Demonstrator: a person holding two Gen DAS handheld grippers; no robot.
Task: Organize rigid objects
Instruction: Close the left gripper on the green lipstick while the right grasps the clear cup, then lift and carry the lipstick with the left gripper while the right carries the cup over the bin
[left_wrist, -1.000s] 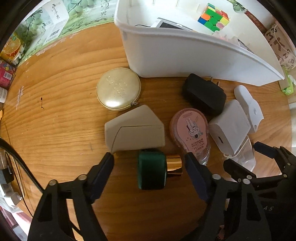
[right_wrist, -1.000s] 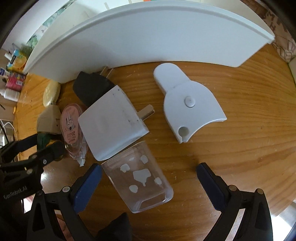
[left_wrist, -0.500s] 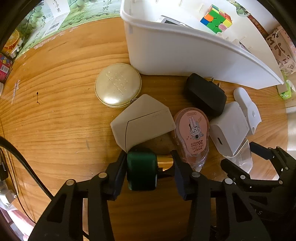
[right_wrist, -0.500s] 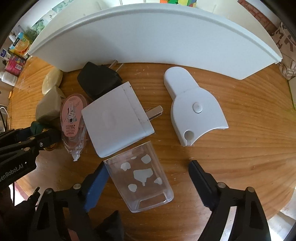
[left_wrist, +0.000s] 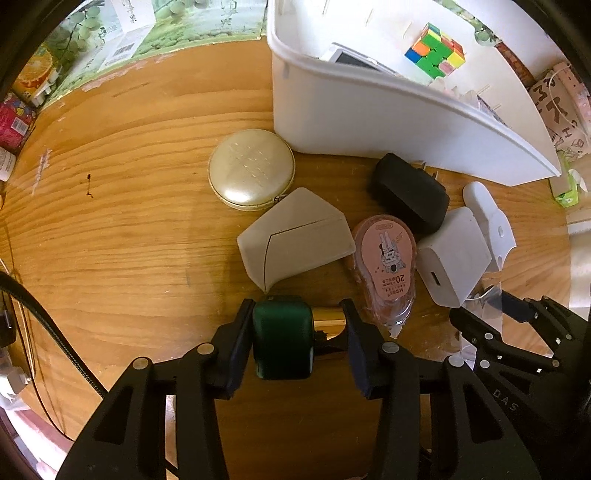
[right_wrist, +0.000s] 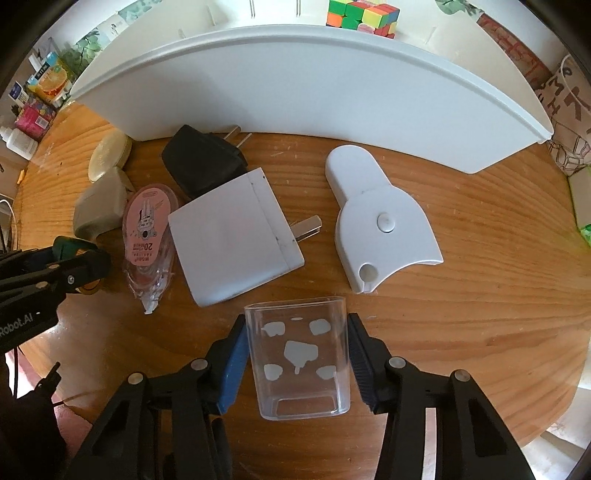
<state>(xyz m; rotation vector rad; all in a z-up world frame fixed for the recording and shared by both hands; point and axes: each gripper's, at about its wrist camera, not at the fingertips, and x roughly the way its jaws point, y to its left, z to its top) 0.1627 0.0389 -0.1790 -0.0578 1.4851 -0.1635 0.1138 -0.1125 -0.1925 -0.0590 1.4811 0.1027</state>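
Our left claw is clamped end to end on a green bottle with a gold cap, one finger on its green base, the other on the cap; it sits at 6 o'clock in the left wrist view, low over the wooden surface. Just past it, at 12 o'clock, lies a beige wedge-shaped case, with a round gold tin beyond and a pink correction-tape dispenser at 2 o'clock.

Our right claw is closed against both sides of a clear plastic cup with white patches. Ahead lie a white charger, a black plug adapter and a white scoop-shaped piece. The white bin at 12 o'clock holds a colour cube.
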